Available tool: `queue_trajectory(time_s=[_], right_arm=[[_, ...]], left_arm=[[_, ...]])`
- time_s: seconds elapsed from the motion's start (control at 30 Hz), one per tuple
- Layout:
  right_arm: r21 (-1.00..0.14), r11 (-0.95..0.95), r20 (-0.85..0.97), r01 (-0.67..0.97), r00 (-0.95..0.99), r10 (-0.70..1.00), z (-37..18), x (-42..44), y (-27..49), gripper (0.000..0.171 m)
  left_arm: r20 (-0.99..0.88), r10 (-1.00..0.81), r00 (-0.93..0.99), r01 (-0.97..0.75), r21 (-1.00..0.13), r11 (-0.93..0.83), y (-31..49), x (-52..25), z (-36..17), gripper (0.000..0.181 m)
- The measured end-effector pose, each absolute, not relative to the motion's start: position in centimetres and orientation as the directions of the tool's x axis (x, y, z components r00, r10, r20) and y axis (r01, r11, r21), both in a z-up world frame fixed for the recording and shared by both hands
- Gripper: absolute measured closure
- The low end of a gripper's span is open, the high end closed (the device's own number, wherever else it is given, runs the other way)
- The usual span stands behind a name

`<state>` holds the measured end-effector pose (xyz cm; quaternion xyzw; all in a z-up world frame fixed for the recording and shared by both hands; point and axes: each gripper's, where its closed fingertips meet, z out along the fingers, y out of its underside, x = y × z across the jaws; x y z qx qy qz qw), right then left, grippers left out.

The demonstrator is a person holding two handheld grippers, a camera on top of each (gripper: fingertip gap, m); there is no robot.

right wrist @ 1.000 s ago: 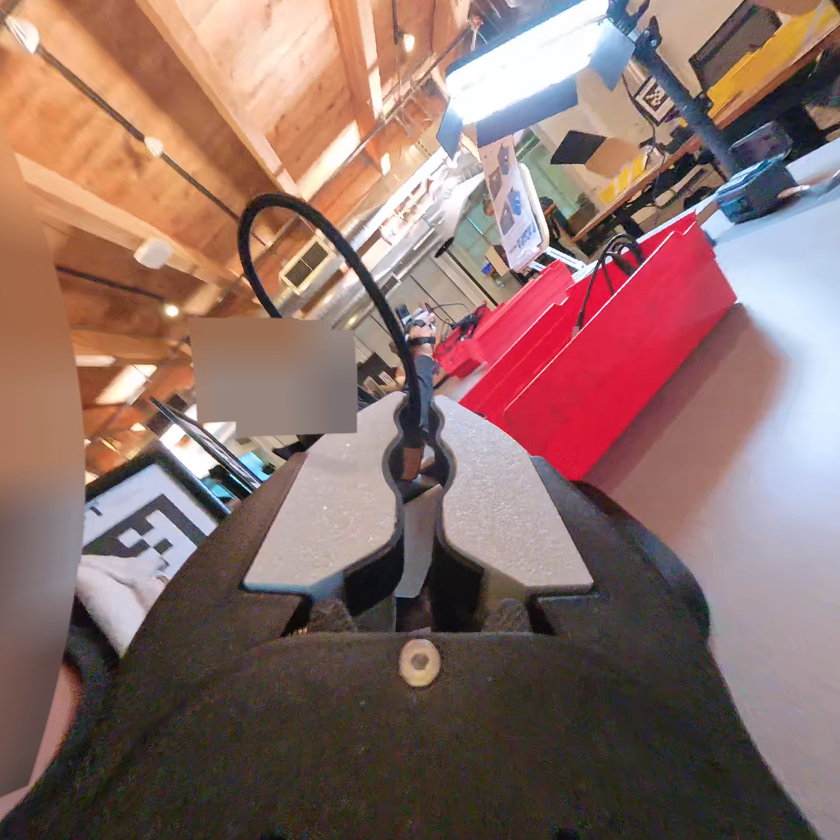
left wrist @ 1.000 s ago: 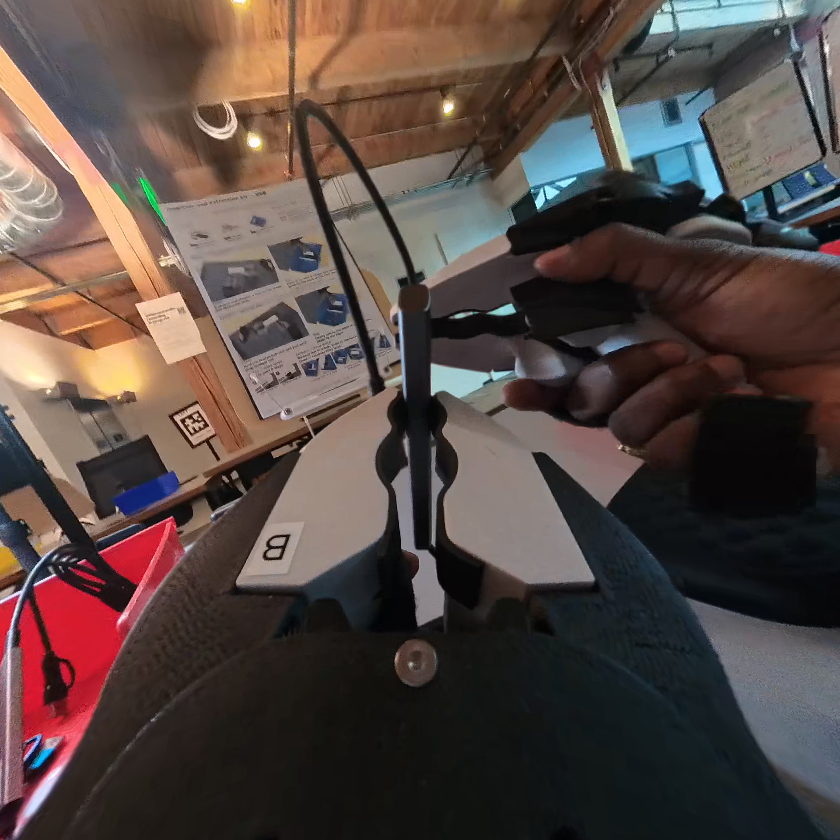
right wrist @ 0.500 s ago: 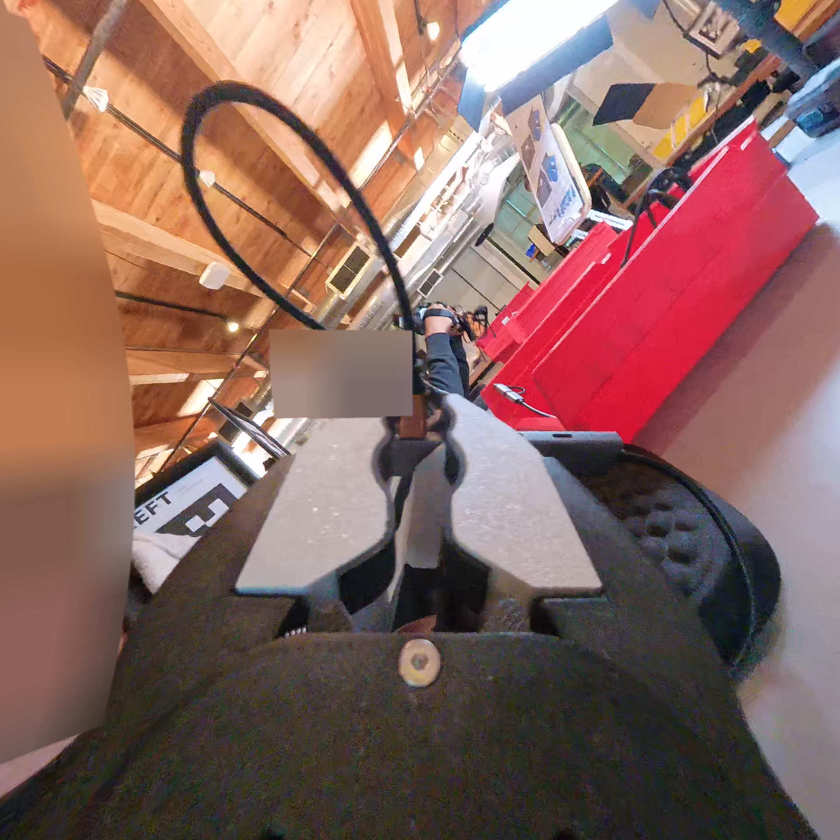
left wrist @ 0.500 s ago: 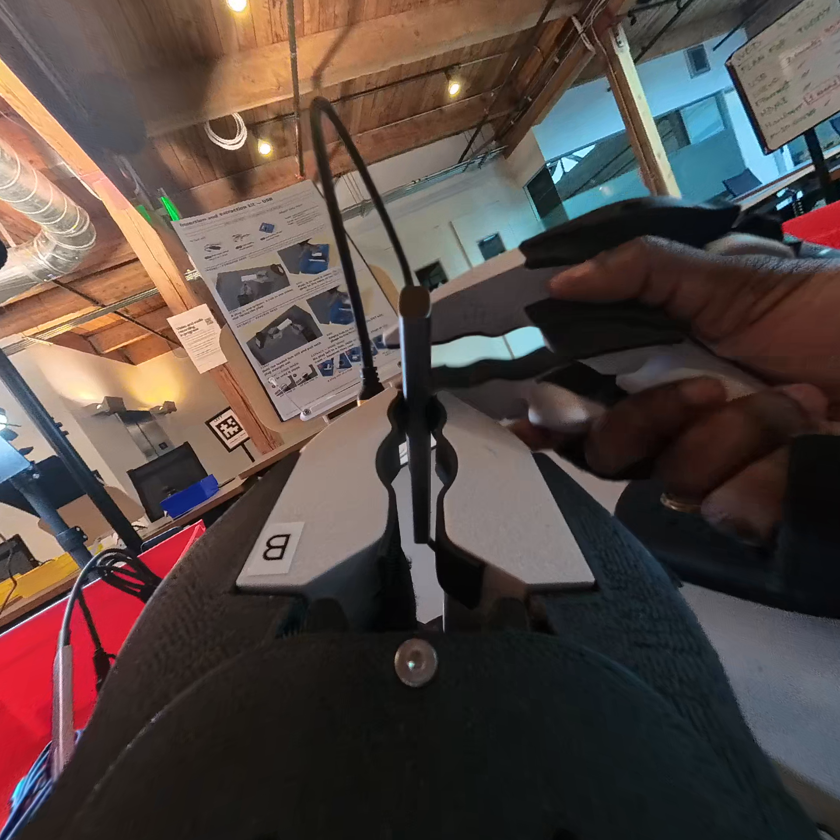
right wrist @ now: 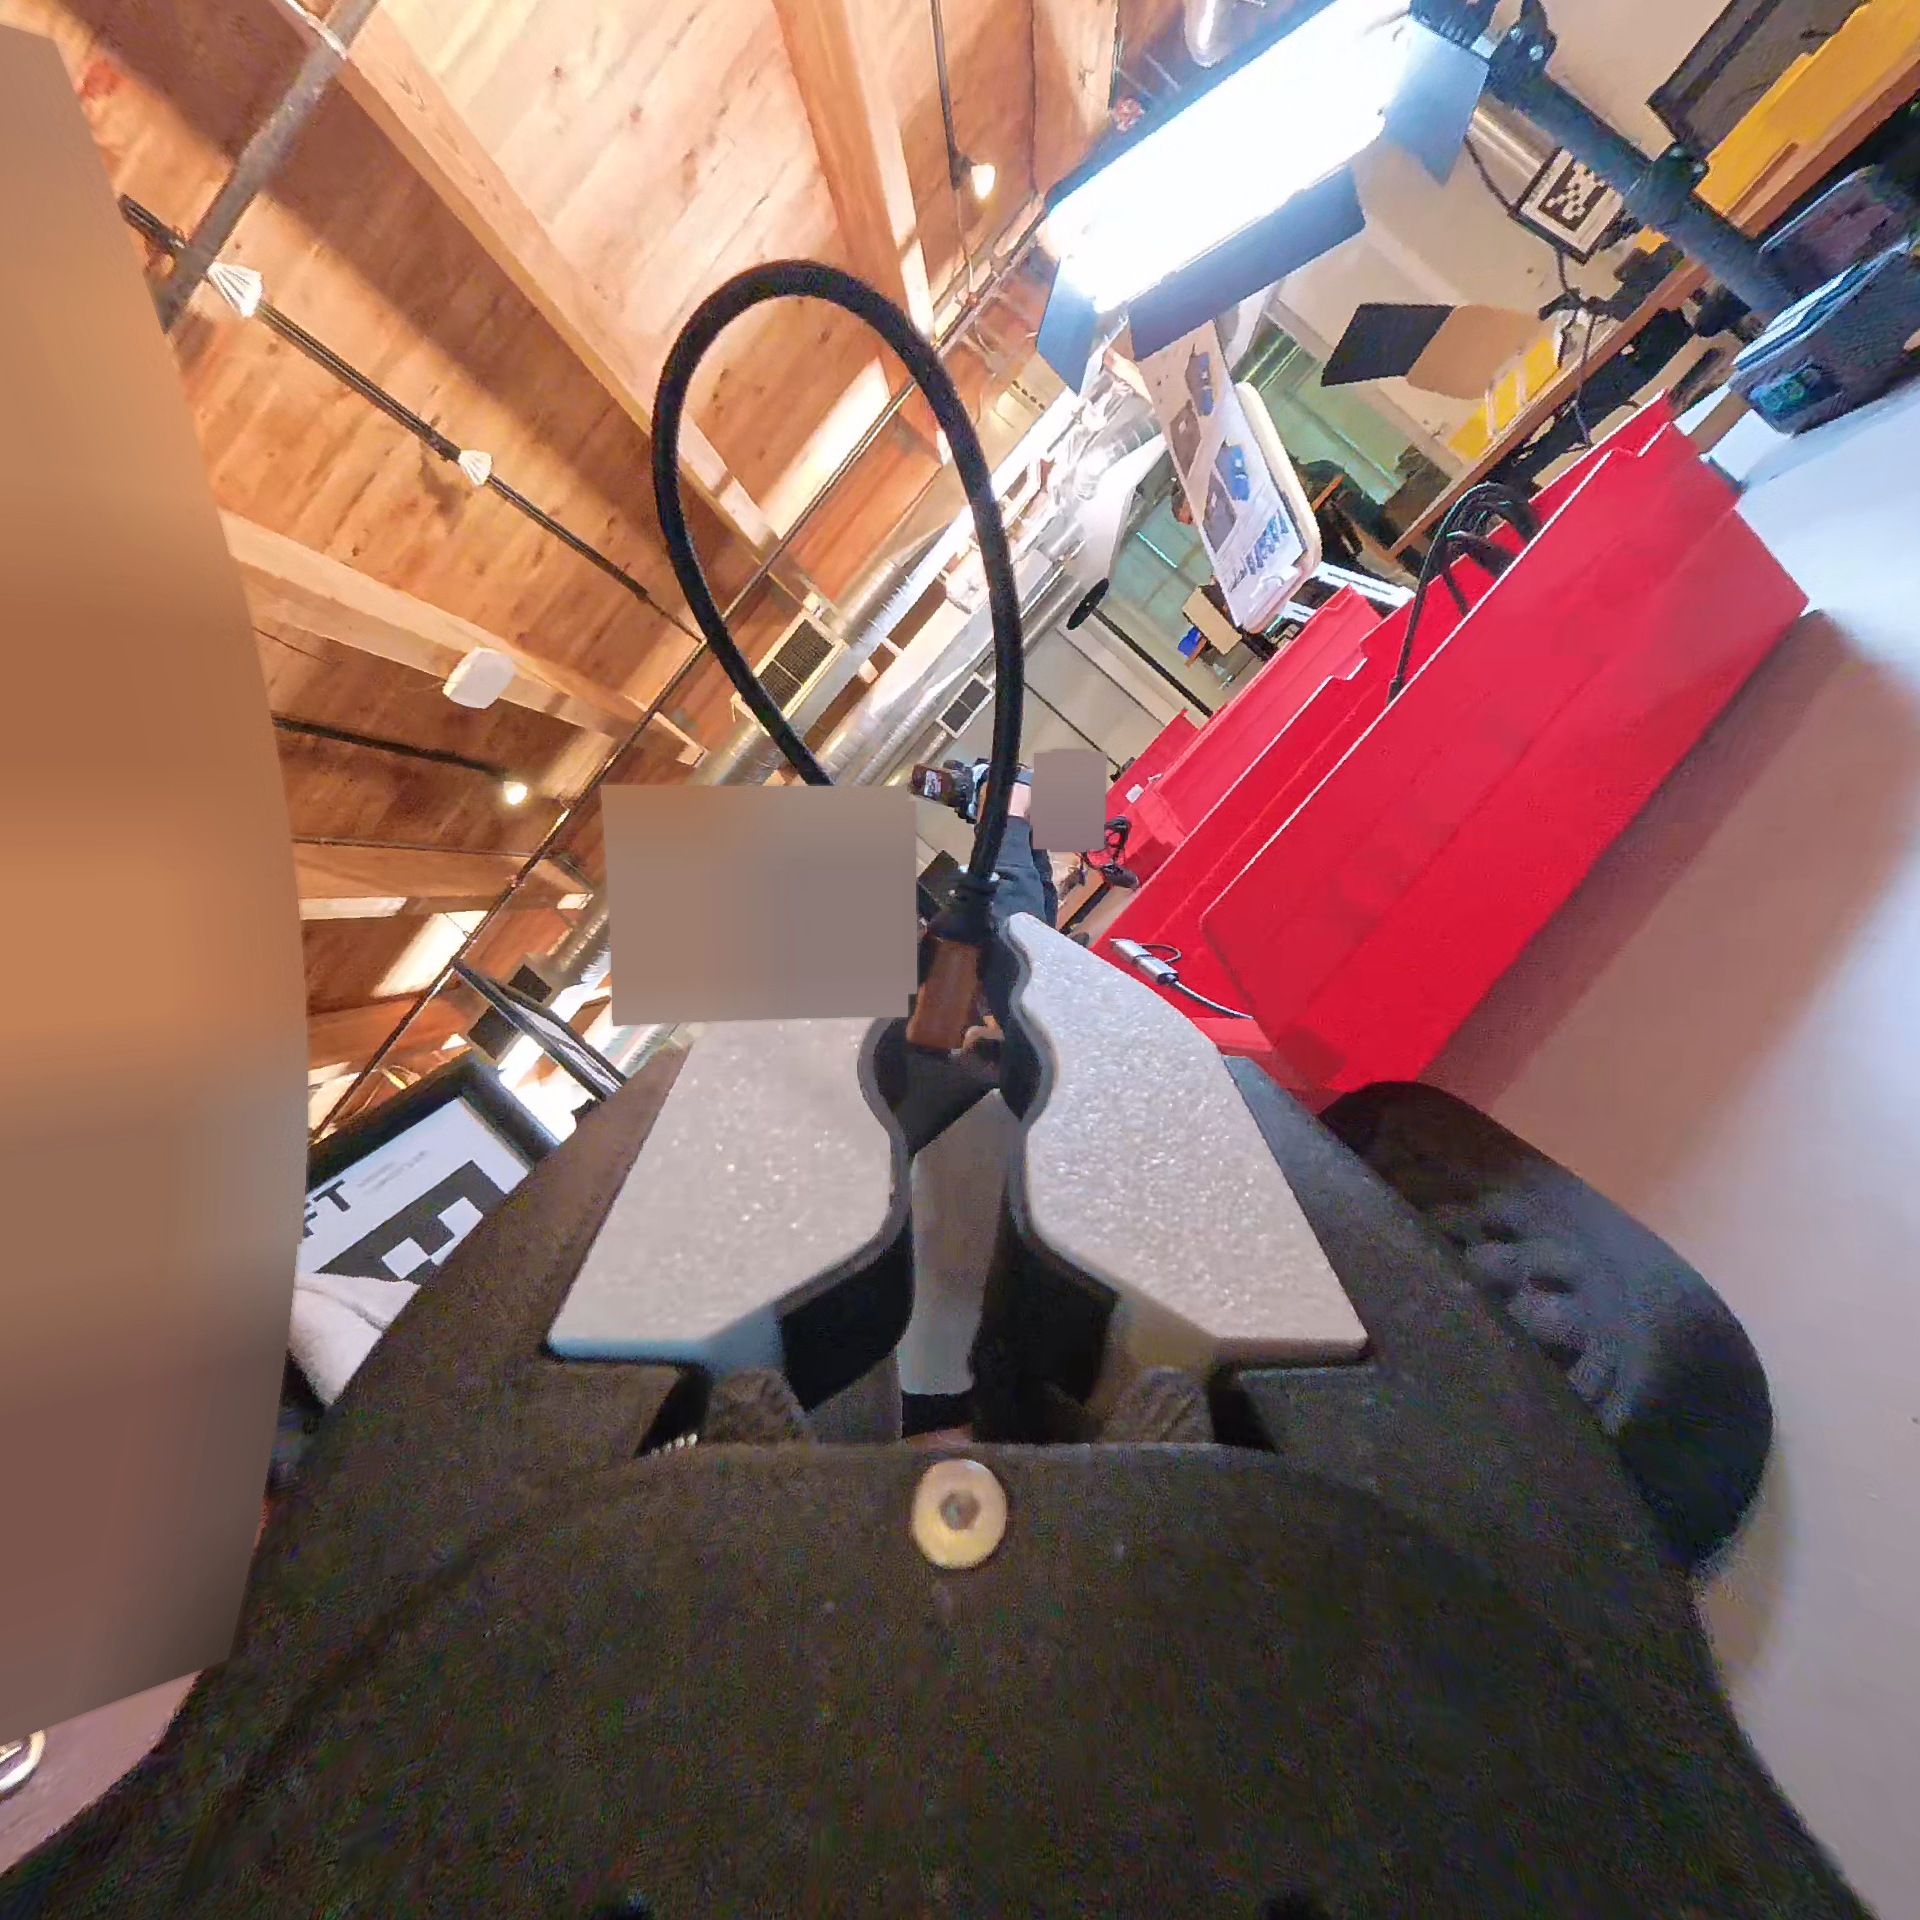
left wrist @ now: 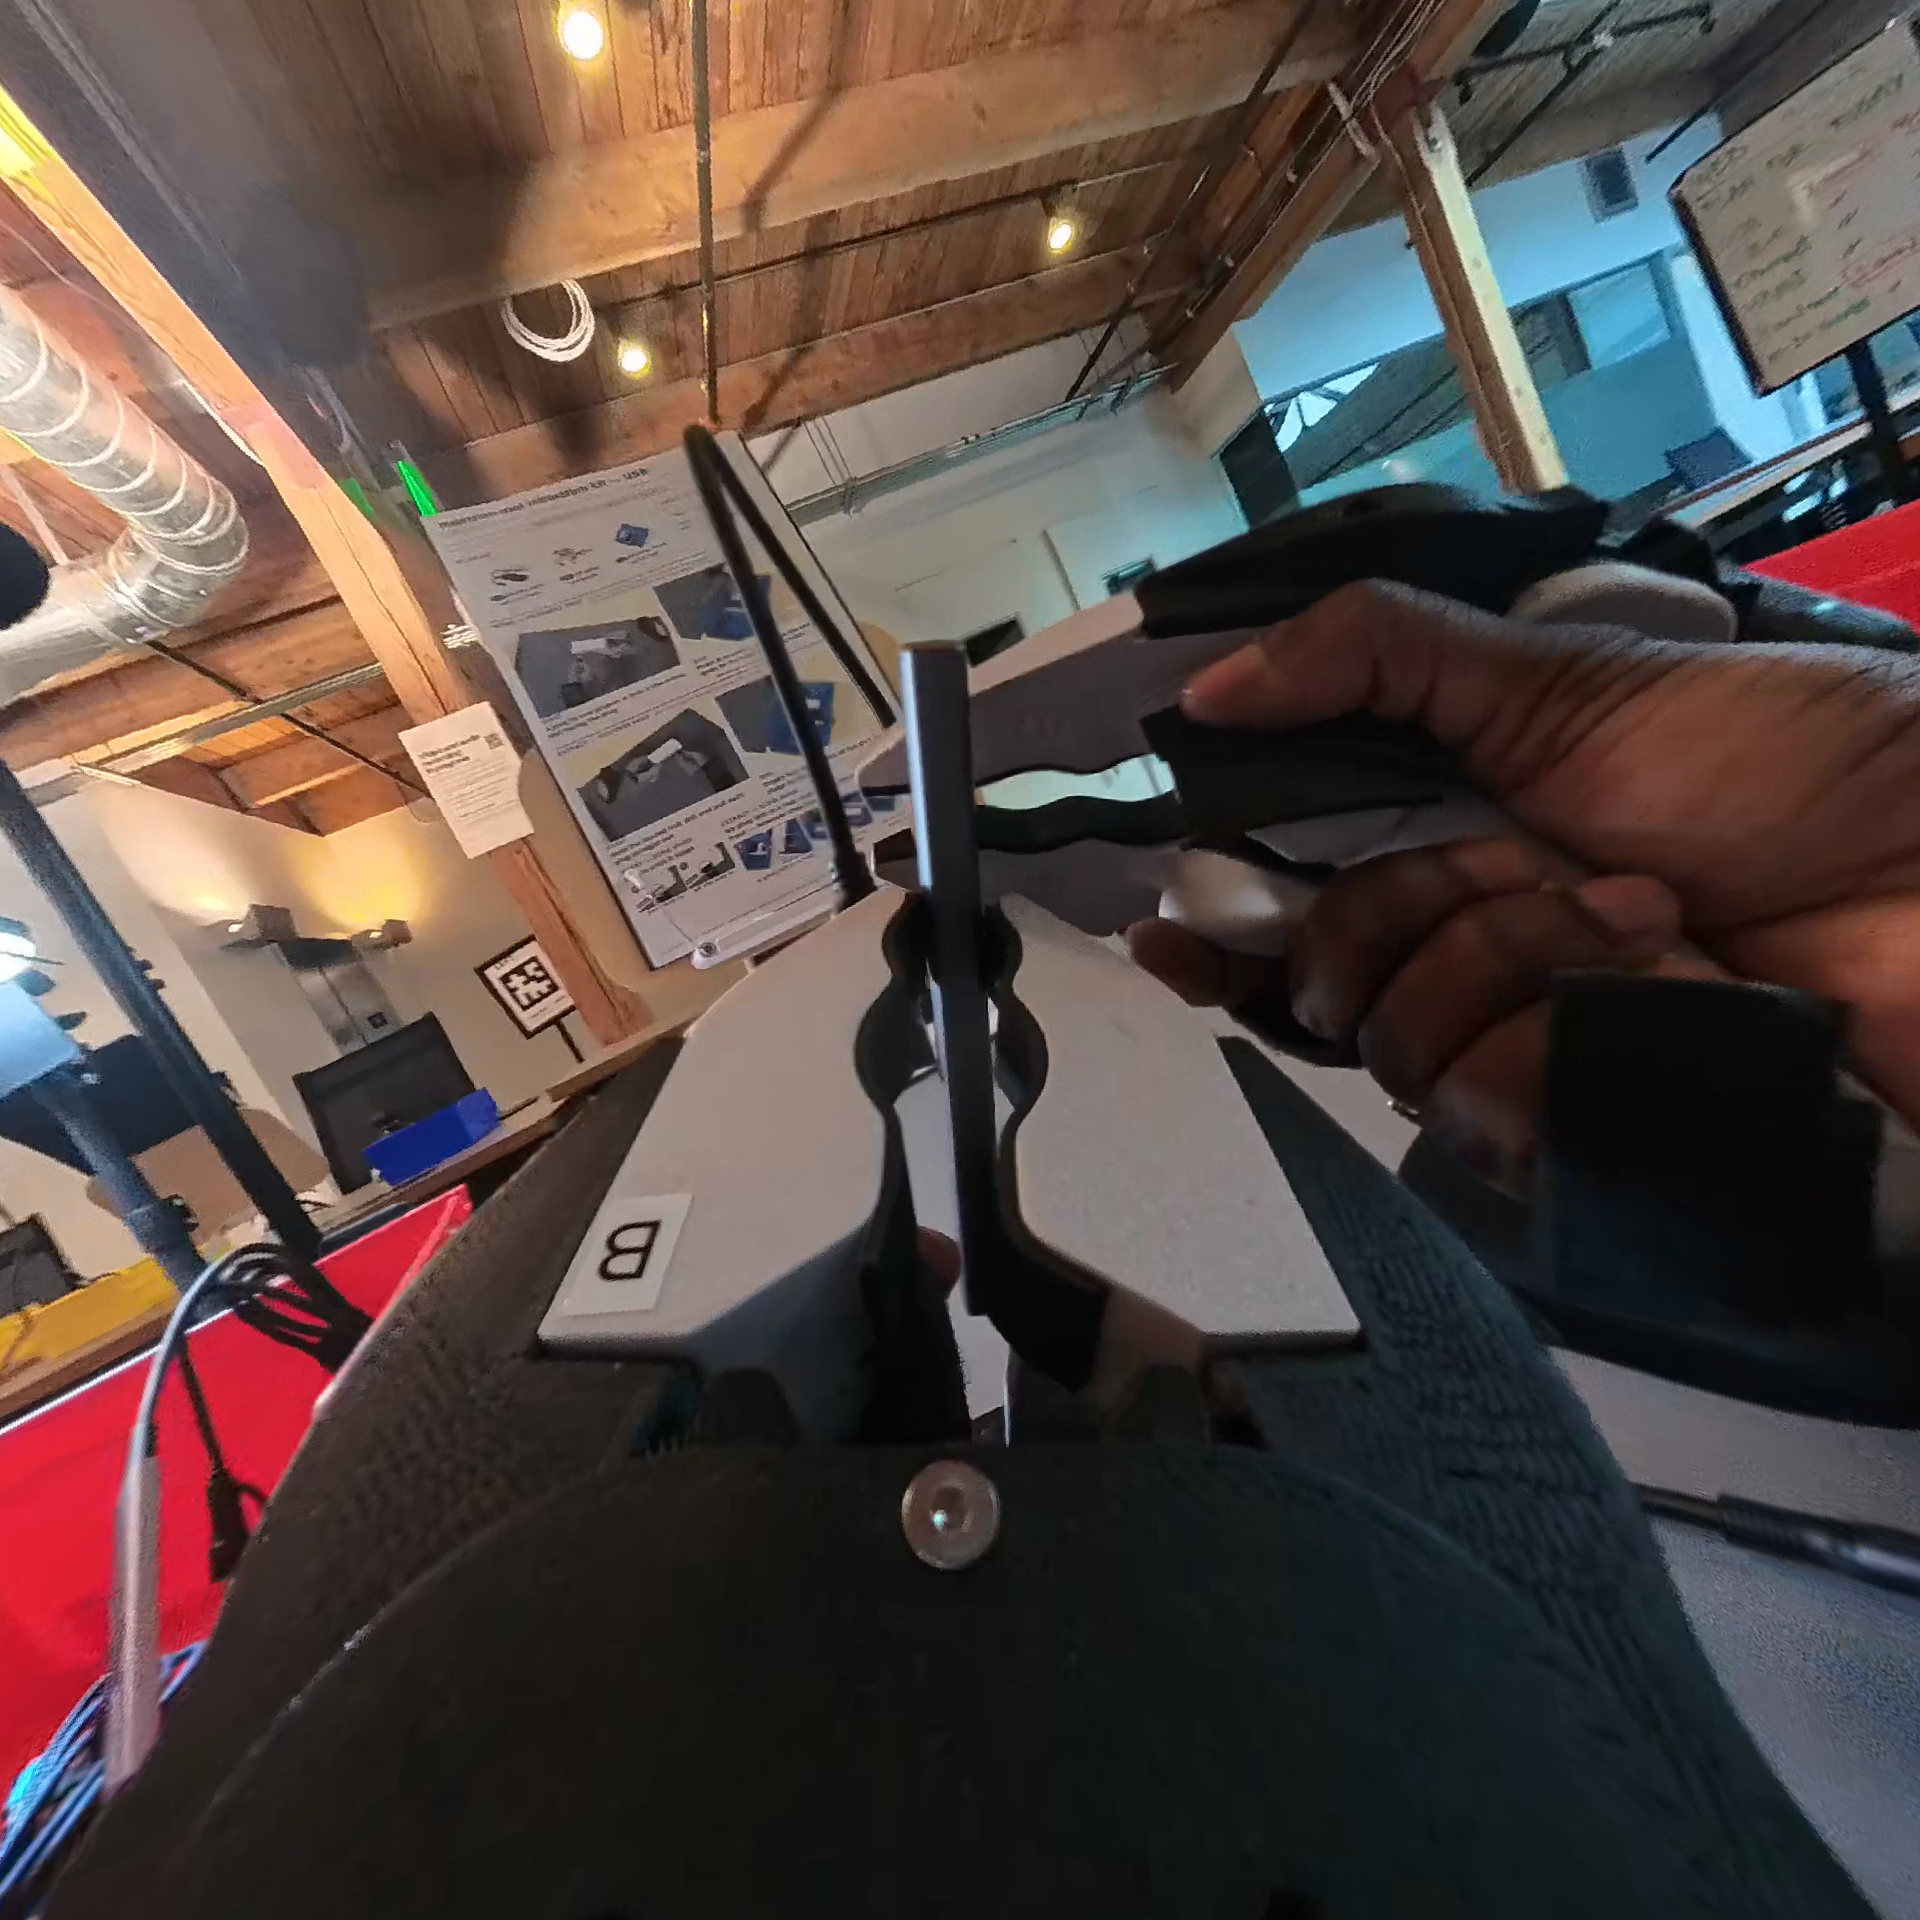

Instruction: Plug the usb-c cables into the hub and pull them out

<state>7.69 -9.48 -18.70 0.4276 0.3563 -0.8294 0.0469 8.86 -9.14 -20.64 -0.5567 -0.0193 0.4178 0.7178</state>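
In the left wrist view my left gripper (left wrist: 951, 925) is shut on the hub (left wrist: 940, 790), a thin dark grey slab seen edge-on that sticks up past the fingertips. A black cable (left wrist: 764, 644) loops above it. A hand holds the right gripper (left wrist: 899, 821) against the hub's right side. In the right wrist view my right gripper (right wrist: 951, 1029) is shut on a brown metal USB-C plug (right wrist: 943, 992). Its black braided cable (right wrist: 831, 281) arches overhead. Whether the plug sits in a port is hidden.
Red bins (right wrist: 1507, 779) line the pale table (right wrist: 1766, 1039), and one holds more cables (left wrist: 135, 1558). A grey adapter with a cable (right wrist: 1153, 966) lies at a bin's foot. A dark plug (left wrist: 1787, 1538) lies on the table to the right. The left gripper's black body (right wrist: 1558, 1299) is close by. Left and right tips are no more than a few centimetres apart.
Both grippers stay shut on the same things. The right gripper has turned and stays at the hub's side. The cable loop now stands narrower and lower in the left wrist view.
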Motion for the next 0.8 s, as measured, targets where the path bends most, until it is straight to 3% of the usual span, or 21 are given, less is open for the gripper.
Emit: queue_trajectory(time_s=[0.07,0.13,0.2,0.3,0.4,0.5,0.7,0.8], right_arm=[[-0.556,-0.737,-0.733,0.383,-0.645,0.218,-18.4,7.9,-9.8,0.160],[-0.689,-0.673,-0.641,0.268,-0.659,0.393,-18.2,8.0,-9.8,0.159],[-0.731,-0.652,-0.594,0.202,-0.658,0.462,-17.4,8.2,-9.2,0.160],[-0.702,-0.680,-0.622,0.212,-0.648,0.440,-17.6,8.3,-8.4,0.160],[-0.645,-0.720,-0.666,0.257,-0.650,0.365,-17.9,8.5,-8.7,0.160],[-0.633,-0.721,-0.678,0.283,-0.652,0.339,-18.0,8.7,-8.9,0.160],[-0.454,-0.786,-0.788,0.420,-0.600,0.134,-18.6,8.1,-9.0,0.160],[-0.691,-0.695,-0.654,0.199,-0.582,0.483,-19.1,7.7,-8.4,0.160]], left_arm=[[-0.405,0.604,0.686,-0.558,-0.826,0.079,-9.3,8.9,-20.4,0.170],[-0.358,0.550,0.755,-0.498,-0.858,0.126,-9.3,8.7,-20.3,0.169],[-0.336,0.557,0.759,-0.527,-0.819,0.225,-10.4,9.5,-18.4,0.147],[-0.430,0.540,0.723,-0.604,-0.774,0.192,-10.2,10.9,-17.1,0.149],[-0.504,0.525,0.685,-0.635,-0.767,0.092,-8.8,11.0,-18.1,0.169],[-0.506,0.557,0.659,-0.652,-0.753,0.087,-9.3,11.2,-18.2,0.171],[-0.521,0.576,0.630,-0.653,-0.756,0.030,-9.4,10.7,-18.9,0.170],[-0.448,0.553,0.703,-0.547,-0.837,0.018,-9.0,9.7,-19.6,0.170]])
